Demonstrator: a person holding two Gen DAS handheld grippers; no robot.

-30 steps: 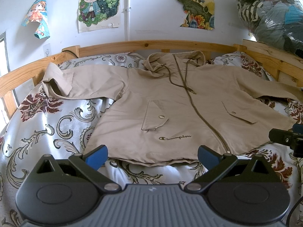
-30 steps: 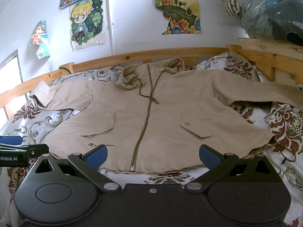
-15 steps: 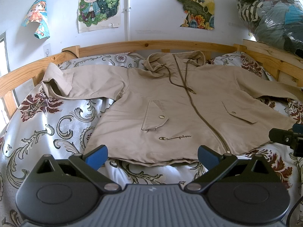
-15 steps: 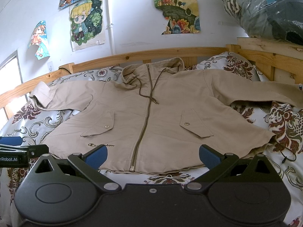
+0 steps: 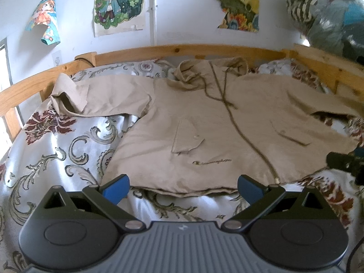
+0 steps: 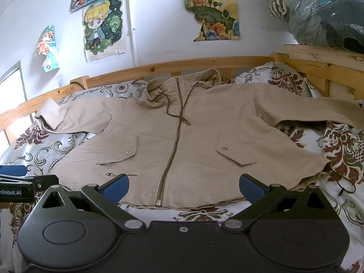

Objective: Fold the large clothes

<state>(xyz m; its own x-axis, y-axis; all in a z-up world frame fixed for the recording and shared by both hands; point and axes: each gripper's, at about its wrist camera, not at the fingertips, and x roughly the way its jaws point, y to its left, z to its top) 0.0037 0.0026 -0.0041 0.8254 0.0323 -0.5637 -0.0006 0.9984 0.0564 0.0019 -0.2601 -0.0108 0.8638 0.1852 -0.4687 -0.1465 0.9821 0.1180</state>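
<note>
A large beige hooded jacket with a front zipper is lying flat, face up and zipped, on a bed covered with a white satin sheet with grey and dark red ornaments. Its hood is pointing to the light wooden bed rail at the far side, and its hem is lying nearest to the cameras. Both sleeves are stretching out to the sides; the cuff of the left one is folding up a little near the rail. A dark brown drawstring is resting across the chest, and two flap pockets with metal snaps are showing on the front.

The left gripper is hovering just before the hem, at the left part of the jacket. Its blue-tipped fingers are standing wide apart and are holding nothing. The right gripper is hovering before the hem near the lower end of the zipper, its jaws also spreading wide and empty. No finger is touching the cloth, as far as one can tell.

On the white wall behind the bed, several colourful cartoon posters are hanging. At the upper right, a clear plastic bag full of clothes is sitting above the rail.
</note>
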